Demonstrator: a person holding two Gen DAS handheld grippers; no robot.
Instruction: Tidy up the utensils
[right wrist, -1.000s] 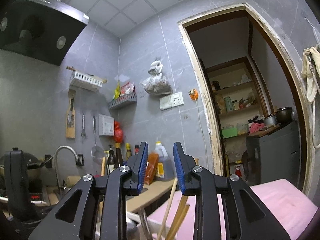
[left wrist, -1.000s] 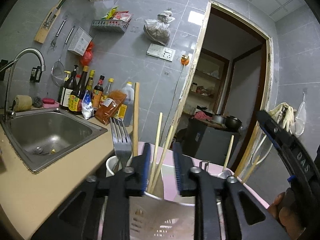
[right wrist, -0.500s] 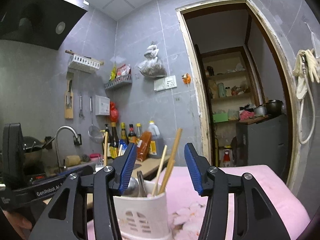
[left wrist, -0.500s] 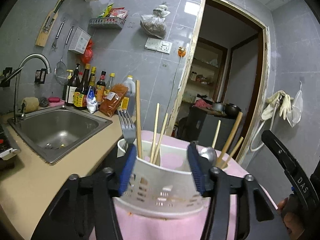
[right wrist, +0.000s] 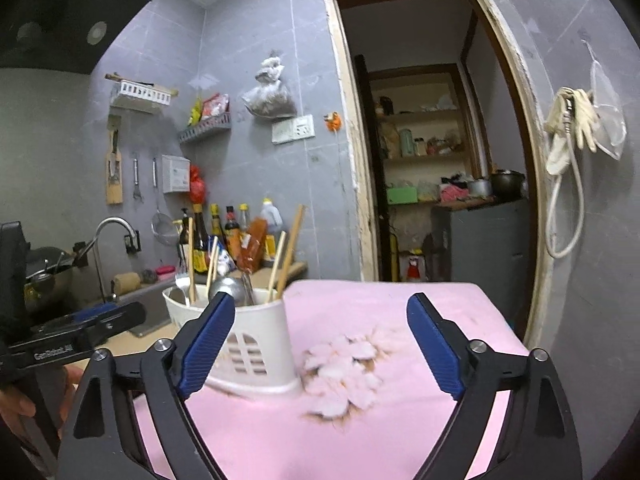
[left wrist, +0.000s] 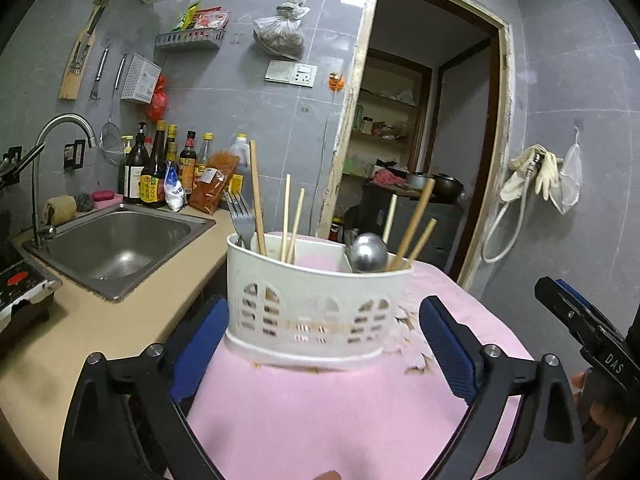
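A white slotted utensil holder point(left wrist: 316, 280) stands on a pink cloth point(left wrist: 320, 408). It holds a fork point(left wrist: 240, 216), a metal spoon point(left wrist: 368, 254) and several wooden chopsticks point(left wrist: 286, 216). My left gripper point(left wrist: 320, 308) is just in front of the holder. Its jaws are opening wide on either side and do not touch it. In the right wrist view the holder point(right wrist: 256, 340) sits to the left of my right gripper point(right wrist: 320, 300). That gripper's jaws are also opening, over the bare pink cloth point(right wrist: 360, 420), with nothing between them.
A steel sink point(left wrist: 116, 240) with a faucet point(left wrist: 60, 136) is set in the beige counter point(left wrist: 80, 328) to the left. Sauce bottles point(left wrist: 160, 168) line the wall behind it. An open doorway point(left wrist: 420, 140) lies beyond the table. A person's hand point(right wrist: 16, 400) holds the left gripper.
Both grippers have drawn back from the holder and their jaws have spread from narrow to wide. The left jaws no longer flank the chopsticks, and the whole holder now shows.
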